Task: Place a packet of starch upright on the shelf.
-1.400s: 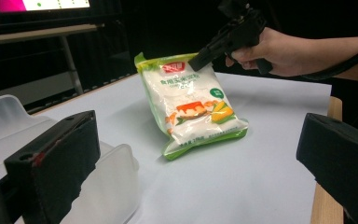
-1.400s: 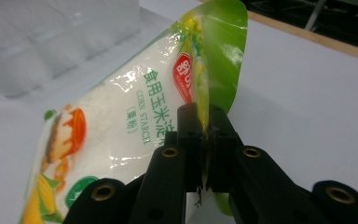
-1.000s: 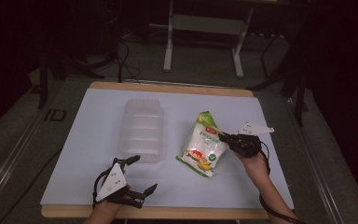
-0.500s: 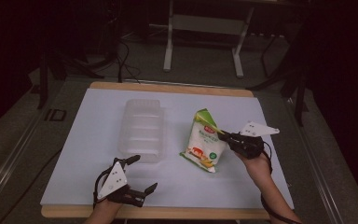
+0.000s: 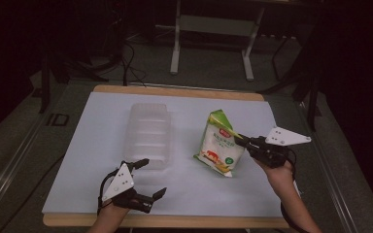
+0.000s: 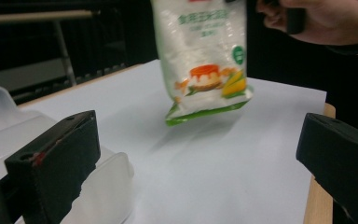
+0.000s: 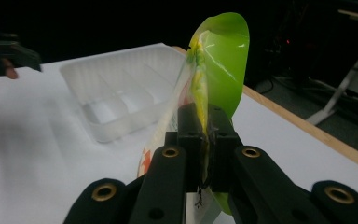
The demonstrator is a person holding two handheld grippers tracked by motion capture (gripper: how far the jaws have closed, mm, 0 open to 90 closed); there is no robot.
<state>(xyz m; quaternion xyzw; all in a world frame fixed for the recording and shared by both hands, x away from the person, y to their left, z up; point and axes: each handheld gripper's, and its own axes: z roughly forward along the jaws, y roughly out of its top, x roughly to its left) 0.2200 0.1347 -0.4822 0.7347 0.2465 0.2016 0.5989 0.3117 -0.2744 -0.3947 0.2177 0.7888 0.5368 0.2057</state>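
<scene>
A white sheet [image 5: 184, 194] covers a wood-edged table [image 5: 175, 91], and the room behind it is dark, with a metal stand [image 5: 211, 24] on the grey floor at twelve o'clock. A clear plastic tray [image 5: 149, 133] lies left of centre, its long side running from six to twelve. The snack bag [image 5: 219, 144] sits at about three o'clock from the tray. It hangs nearly upright, green top toward twelve and bottom seam toward six, probably clear of the sheet, though the high view is dim. The right gripper [image 5: 240, 141] is clenched on the bag's right edge, jaws pressed together over the seam. The left gripper [image 5: 150, 177] rests near seven o'clock, its jaws spread wide and holding nothing.
</scene>
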